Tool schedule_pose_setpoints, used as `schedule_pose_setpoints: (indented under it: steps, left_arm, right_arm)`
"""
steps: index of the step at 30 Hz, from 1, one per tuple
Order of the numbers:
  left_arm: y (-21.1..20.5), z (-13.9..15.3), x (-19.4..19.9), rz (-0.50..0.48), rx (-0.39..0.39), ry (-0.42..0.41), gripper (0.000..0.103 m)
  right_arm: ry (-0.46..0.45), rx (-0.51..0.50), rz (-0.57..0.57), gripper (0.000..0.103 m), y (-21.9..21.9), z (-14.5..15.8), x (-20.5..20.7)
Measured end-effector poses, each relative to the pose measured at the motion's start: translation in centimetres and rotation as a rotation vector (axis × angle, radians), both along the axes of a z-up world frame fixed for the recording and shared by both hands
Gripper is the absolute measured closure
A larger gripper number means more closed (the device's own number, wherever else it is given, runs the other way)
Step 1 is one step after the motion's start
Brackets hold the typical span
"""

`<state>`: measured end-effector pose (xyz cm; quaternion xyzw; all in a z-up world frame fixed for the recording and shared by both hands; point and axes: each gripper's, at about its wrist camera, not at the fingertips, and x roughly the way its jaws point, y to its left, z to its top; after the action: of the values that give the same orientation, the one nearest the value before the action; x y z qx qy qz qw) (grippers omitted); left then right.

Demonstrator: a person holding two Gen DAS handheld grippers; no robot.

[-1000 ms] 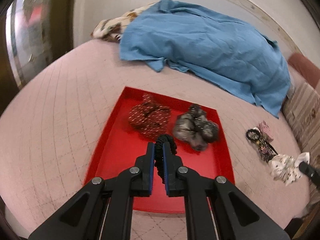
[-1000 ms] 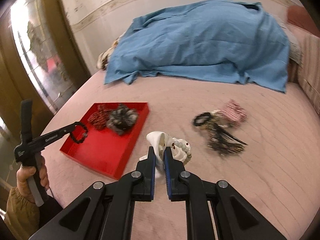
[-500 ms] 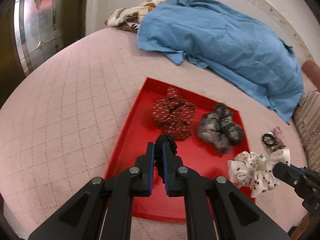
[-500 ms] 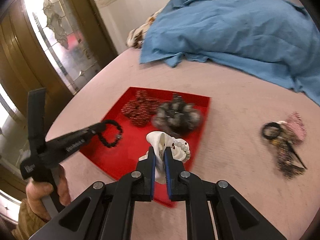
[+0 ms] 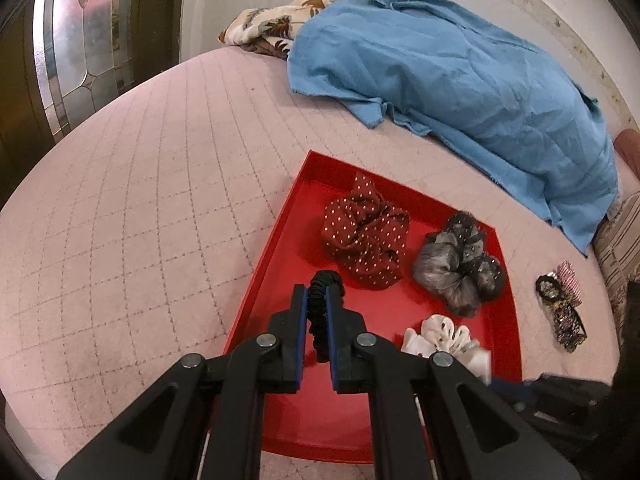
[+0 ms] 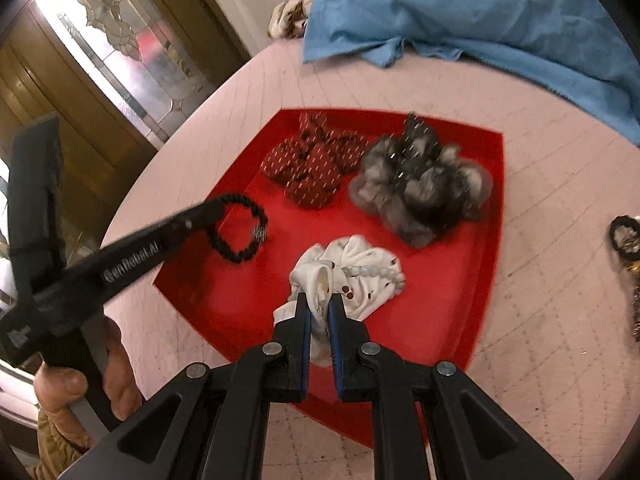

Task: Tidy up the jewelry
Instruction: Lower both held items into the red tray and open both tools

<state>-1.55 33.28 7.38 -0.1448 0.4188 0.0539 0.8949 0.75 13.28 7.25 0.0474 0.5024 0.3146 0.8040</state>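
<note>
A red tray [image 5: 276, 240] [image 6: 460, 292] lies on the pink bed. In it are a dark red dotted scrunchie [image 5: 364, 236] [image 6: 316, 164] and a grey fuzzy scrunchie [image 5: 460, 272] [image 6: 424, 188]. My left gripper [image 5: 316, 300] is shut on a black hair tie [image 5: 322, 308] [image 6: 240, 228] and holds it over the tray's near left part. My right gripper [image 6: 319, 312] is shut on a white dotted scrunchie [image 6: 348, 276] [image 5: 444, 340] with a pale bead bracelet [image 6: 376, 272] on it, low over the tray's near middle.
A pile of loose hair ties and clips [image 5: 560, 304] [image 6: 624, 240] lies on the bed right of the tray. A blue cloth [image 5: 448, 68] covers the far side of the bed. A stained-glass door [image 6: 120, 40] stands at the left.
My right gripper has carried the white scrunchie left from the bed to over the tray. My left gripper has kept the black hair tie above the tray's left part.
</note>
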Motion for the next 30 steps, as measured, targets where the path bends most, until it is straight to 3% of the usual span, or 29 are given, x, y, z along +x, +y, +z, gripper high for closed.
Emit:
schedule_pose_setpoints:
  steps: [13, 18, 25, 30]
  left_arm:
    - [1.2, 0.6, -0.4, 0.047, -0.026, -0.036, 0.091]
    - [1.5, 0.7, -0.7, 0.073, -0.026, -0.041, 0.079]
    - [2.0, 1.0, -1.0, 0.092, -0.03, -0.052, 0.066]
    - [3.6, 1.5, -1.9, 0.143, -0.08, -0.089, 0.064]
  right_arm:
    - [-0.007, 0.051, 0.109, 0.091, 2.7, 0.0, -2.1]
    - [-0.034, 0.035, 0.068, 0.056, 1.9, 0.4, -2.0]
    - [-0.063, 0.024, 0.044, 0.056, 0.0, 1.2, -2.7]
    - [-0.083, 0.022, 0.019, 0.056, -1.7, 1.5, -3.8]
